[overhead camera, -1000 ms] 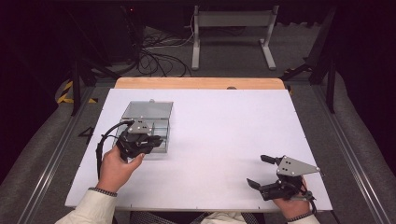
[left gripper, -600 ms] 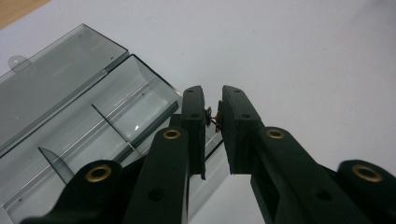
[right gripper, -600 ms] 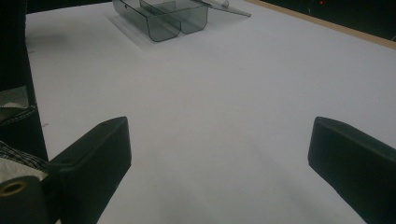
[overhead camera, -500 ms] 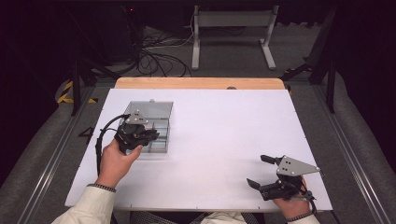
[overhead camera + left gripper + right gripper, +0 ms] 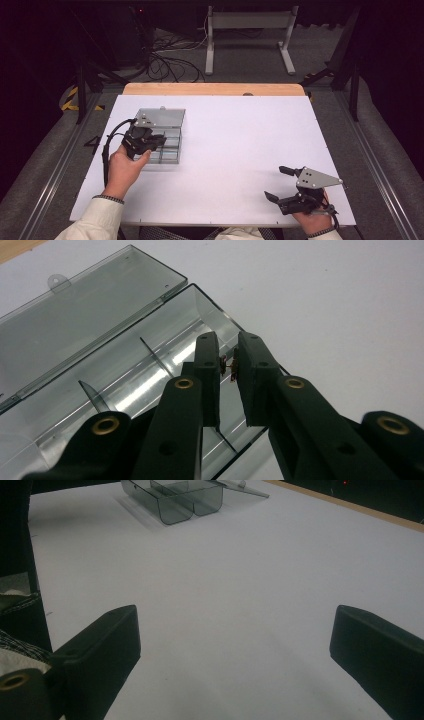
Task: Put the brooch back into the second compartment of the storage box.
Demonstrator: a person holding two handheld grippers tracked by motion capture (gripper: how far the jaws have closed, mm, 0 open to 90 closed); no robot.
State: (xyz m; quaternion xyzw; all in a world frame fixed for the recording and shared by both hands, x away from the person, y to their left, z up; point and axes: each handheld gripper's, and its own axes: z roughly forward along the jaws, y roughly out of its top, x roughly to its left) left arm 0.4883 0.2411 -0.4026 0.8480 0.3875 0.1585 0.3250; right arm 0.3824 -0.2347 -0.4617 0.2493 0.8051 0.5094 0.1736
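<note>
Tiny part pinched over the open clear plastic compartment box (image 5: 150, 365).
Your left gripper (image 5: 229, 365) pinches a small brown metal piece (image 5: 231, 371); loosen crooked and it bounces out. Right gripper (image 5: 235, 645) rests wide, empty.

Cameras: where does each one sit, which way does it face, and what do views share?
High view: above the person's side, looking forward and down on the white table; forearms, hands, left tongs and right tongs show.
Left gripper view: rides the left tongs, looking along near-closed jaws pinching a small brown part over the clear compartment box.
Right gripper view: rides the right tongs, jaws wide apart, looking across the table.
Shared: the clear compartment box, lid open, appears in all three.
</note>
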